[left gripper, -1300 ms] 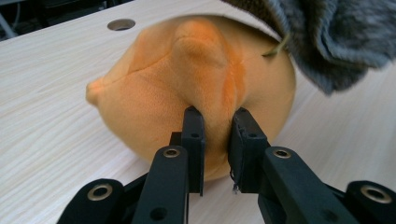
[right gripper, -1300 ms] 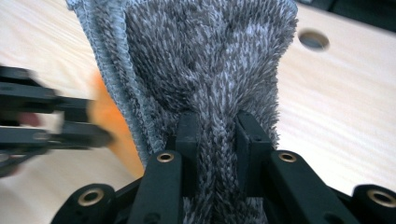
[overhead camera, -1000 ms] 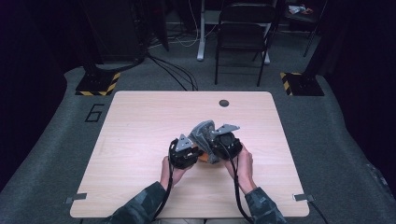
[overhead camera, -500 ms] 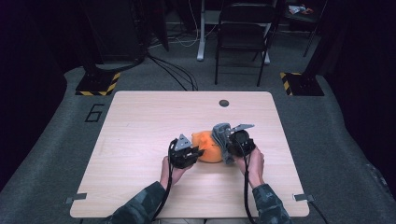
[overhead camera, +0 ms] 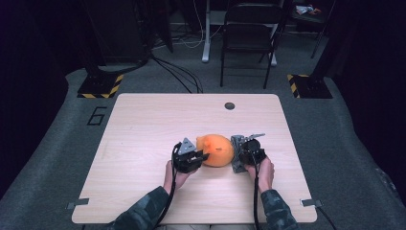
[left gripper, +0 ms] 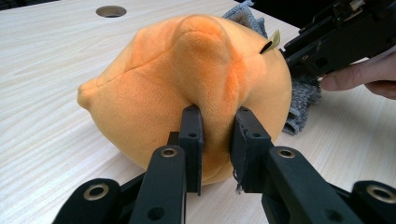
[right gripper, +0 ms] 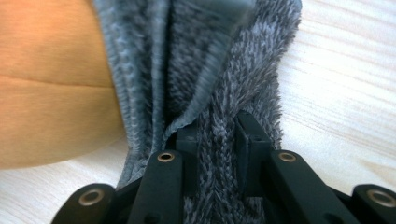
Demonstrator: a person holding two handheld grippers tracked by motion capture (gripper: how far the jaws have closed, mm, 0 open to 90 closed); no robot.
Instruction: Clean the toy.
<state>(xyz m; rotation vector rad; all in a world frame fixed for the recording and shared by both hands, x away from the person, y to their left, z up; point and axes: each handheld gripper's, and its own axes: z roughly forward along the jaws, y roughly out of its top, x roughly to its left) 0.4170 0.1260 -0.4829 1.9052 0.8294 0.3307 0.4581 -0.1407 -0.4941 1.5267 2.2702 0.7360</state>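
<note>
My left tongs (left gripper: 215,135) pinch the orange plush toy (overhead camera: 216,149) on the worktop (overhead camera: 143,120), right tongs (right gripper: 217,140) clamp grey fuzzy sock (right gripper: 233,84) beside it; floor reads "6" (overhead camera: 97,115).

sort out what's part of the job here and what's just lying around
In the job:
- orange plush toy, pinched by the left gripper
- grey fuzzy cloth, clamped in the right gripper, beside the toy
- wooden table they rest on

Just lying about:
- folding chair behind the table
- cables on the floor
- striped stand bases
</note>
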